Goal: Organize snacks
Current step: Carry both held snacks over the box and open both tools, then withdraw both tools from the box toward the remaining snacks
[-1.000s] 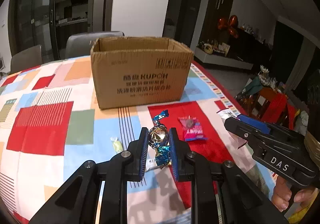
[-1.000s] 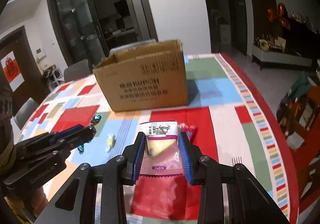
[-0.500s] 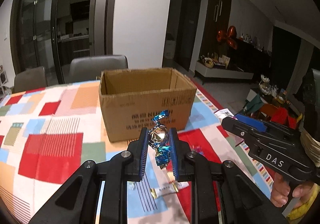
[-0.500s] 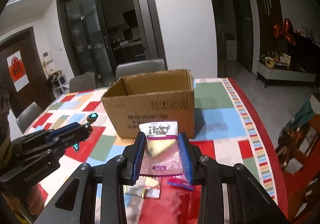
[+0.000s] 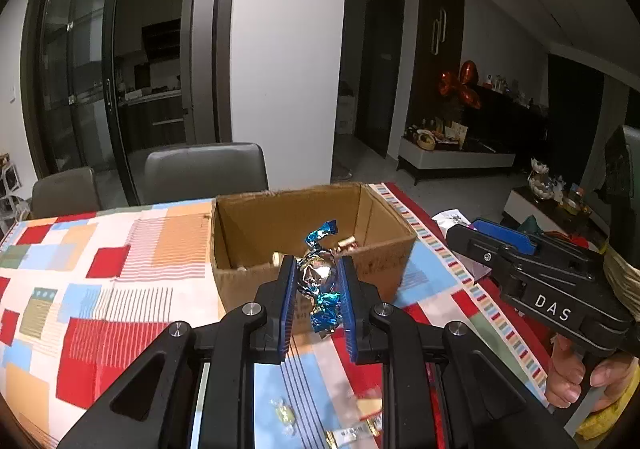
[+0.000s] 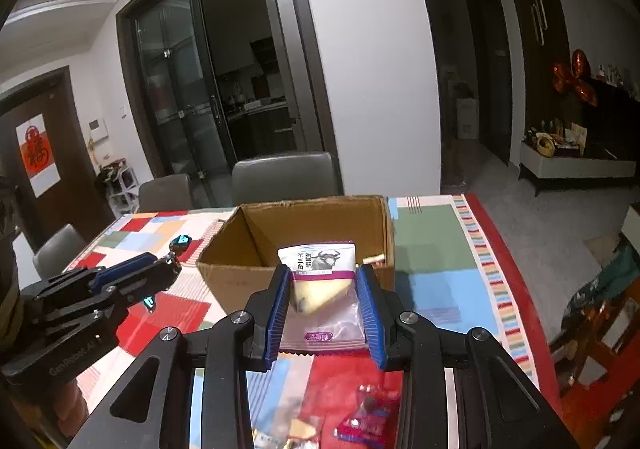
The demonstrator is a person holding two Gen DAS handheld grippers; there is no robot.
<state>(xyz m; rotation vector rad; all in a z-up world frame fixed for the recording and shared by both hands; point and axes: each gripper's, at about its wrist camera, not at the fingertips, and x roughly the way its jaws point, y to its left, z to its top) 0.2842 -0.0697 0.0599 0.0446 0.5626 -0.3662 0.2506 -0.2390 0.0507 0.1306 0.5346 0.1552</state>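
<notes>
My left gripper (image 5: pixel 317 269) is shut on a blue and silver foil candy (image 5: pixel 320 273), held in the air just in front of an open cardboard box (image 5: pixel 236 281). My right gripper (image 6: pixel 322 281) is shut on a white and purple snack packet (image 6: pixel 320 289) with a yellow wedge inside, also raised before the cardboard box (image 6: pixel 228 281). A few wrapped snacks lie inside the box. Each view shows the other gripper at its side: the right one (image 5: pixel 468 237), the left one (image 6: pixel 172 261) with the candy (image 6: pixel 184 240) sticking up.
The box stands on a table with a patchwork cloth (image 5: pixel 100 289). Loose sweets lie on the cloth below the fingers: a pale candy (image 5: pixel 284 413), a red packet (image 6: pixel 366 415). Grey chairs (image 5: pixel 204 173) stand behind the table. A hand (image 5: pixel 568 381) holds the right gripper's handle.
Both grippers have risen and moved towards the box with their snacks. The box's inside now shows, and the loose sweets have dropped to the bottom of both views.
</notes>
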